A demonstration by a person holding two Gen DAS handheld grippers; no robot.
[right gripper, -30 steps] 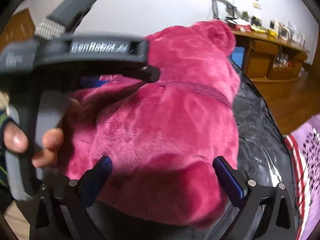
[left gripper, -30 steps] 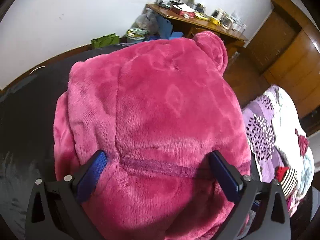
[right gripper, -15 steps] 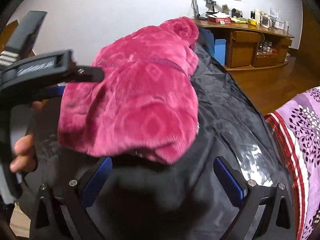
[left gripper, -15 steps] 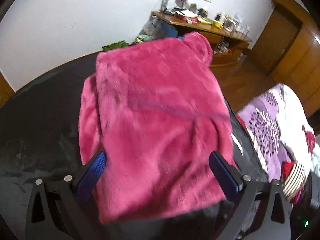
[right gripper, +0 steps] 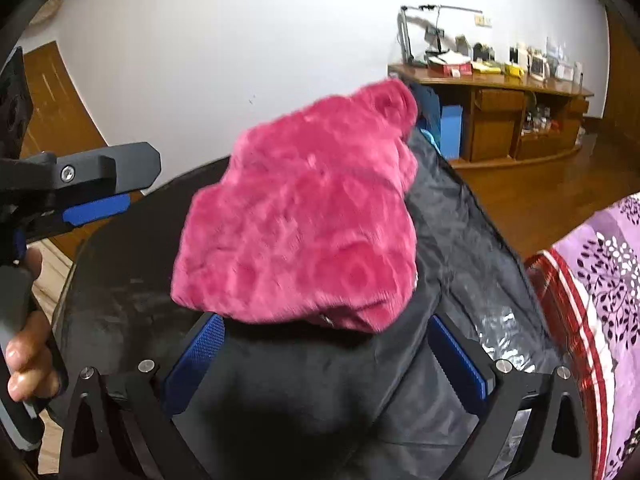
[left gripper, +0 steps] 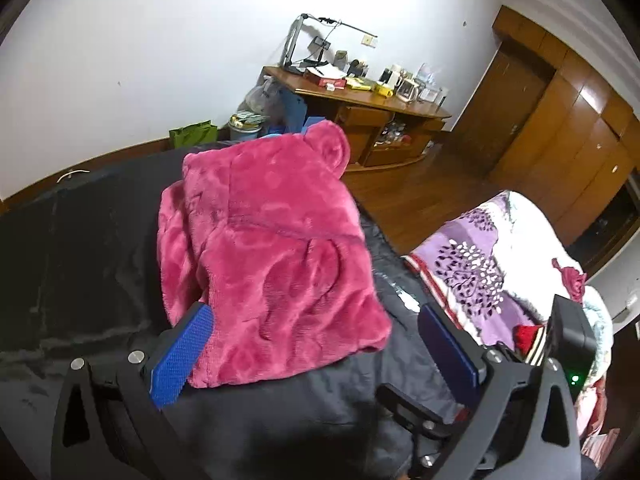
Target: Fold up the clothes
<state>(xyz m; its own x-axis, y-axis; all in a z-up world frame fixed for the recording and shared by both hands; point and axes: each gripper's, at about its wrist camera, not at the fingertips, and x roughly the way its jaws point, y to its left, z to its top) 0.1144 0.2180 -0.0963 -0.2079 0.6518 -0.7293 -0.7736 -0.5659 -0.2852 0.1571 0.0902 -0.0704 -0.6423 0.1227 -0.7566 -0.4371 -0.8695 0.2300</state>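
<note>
Black surface (left gripper: pixel 80 248) filled the foreground, wooden desk (left gripper: pixel 360 100) at 1 o'clock; pink fleece garment (left gripper: pixel 272 256) lay folded mid-surface, hood end at 12; left gripper (left gripper: pixel 316 344) and right gripper (right gripper: pixel 326 354) both had fingers wide, holding nothing; risk: plush bulk could spring the fold open, or the bundle slide on slick cloth.

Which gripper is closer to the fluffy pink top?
Left, by a little. The left gripper has one blue finger against the pink top's near edge, open around it. The right gripper sits just short of the top's near edge, also open.
</note>
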